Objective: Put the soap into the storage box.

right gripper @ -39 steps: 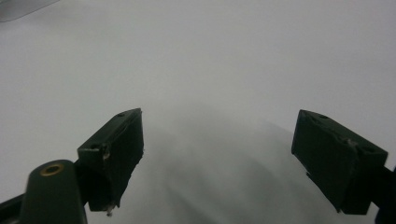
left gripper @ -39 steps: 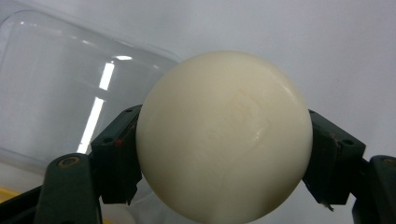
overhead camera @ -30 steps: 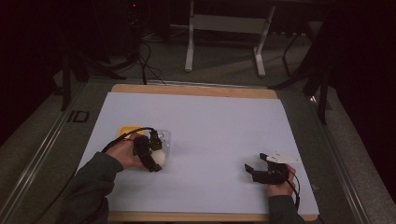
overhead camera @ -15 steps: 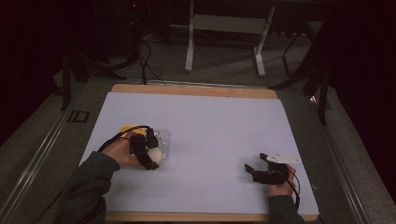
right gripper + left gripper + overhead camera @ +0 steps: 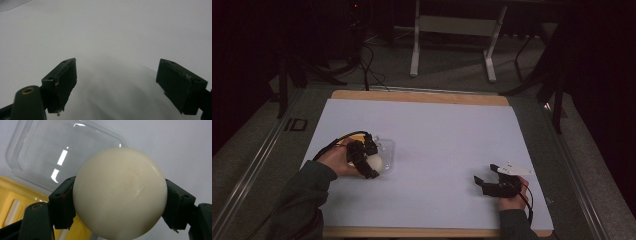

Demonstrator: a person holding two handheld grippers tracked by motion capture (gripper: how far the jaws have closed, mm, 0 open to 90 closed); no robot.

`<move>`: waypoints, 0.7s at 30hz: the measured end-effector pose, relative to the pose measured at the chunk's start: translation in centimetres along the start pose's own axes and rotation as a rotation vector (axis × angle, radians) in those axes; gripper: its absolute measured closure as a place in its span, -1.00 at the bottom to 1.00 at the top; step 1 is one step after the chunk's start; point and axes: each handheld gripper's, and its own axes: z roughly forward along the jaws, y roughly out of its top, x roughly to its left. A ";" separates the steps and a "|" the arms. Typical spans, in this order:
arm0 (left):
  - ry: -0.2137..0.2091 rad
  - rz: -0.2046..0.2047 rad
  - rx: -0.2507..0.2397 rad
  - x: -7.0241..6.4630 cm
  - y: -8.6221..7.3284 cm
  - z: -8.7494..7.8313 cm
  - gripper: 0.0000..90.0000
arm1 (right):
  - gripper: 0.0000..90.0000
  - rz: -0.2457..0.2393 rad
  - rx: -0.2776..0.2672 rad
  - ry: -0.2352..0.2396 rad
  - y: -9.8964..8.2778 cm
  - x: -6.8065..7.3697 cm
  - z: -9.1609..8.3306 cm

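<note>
White sheet [image 5: 437, 150] under left gripper [image 5: 120, 202] around ball [image 5: 120, 195]

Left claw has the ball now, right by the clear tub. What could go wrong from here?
The ball is smooth and round, and the left claw pinches it at two small spots only, so it might slip and roll across the table. The clear tub looks light; a nudge could push it away.
</note>
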 end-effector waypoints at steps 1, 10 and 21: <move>0.002 -0.003 -0.003 0.1 0.0 -0.1 -0.44 | -0.63 0.000 0.000 0.000 0.0 0.0 0.0; 0.005 -0.034 -0.029 0.9 -0.3 -0.5 -0.44 | -0.63 0.000 0.000 0.000 0.0 0.0 0.0; 0.016 -0.065 -0.036 1.7 -0.5 -0.4 -0.44 | -0.63 0.001 -0.001 -0.002 0.0 0.0 0.0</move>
